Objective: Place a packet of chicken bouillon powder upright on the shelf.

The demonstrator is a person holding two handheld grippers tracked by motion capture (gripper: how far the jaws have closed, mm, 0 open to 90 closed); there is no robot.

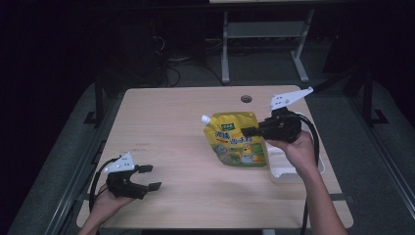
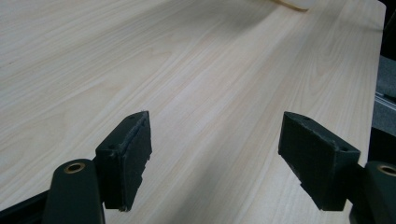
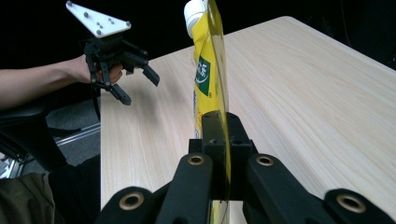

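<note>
— So, how is the right gripper point(image 1: 248, 131) seen?

— Its two black jaws are pressed together on the thin edge of a yellow pouch point(image 1: 237, 139); in the right gripper view the glossy, flat pouch point(image 3: 210, 74) is pinched edge-on between them, held upright above the table point(image 1: 176, 127).

— And the pouch itself?

— A soft plastic bag is shown, printed in yellow and green, with a white screw cap point(image 1: 205, 119) at its upper corner. A white, shallow tray point(image 1: 284, 171) is seen just beside it, partly behind the hand.

— What of the left gripper point(image 1: 149, 177)?

— It is held spread wide, well apart from the pouch, near the table's front left corner. Rough, matte black pads point(image 2: 135, 144) are seen over pale, smooth wood grain.
</note>
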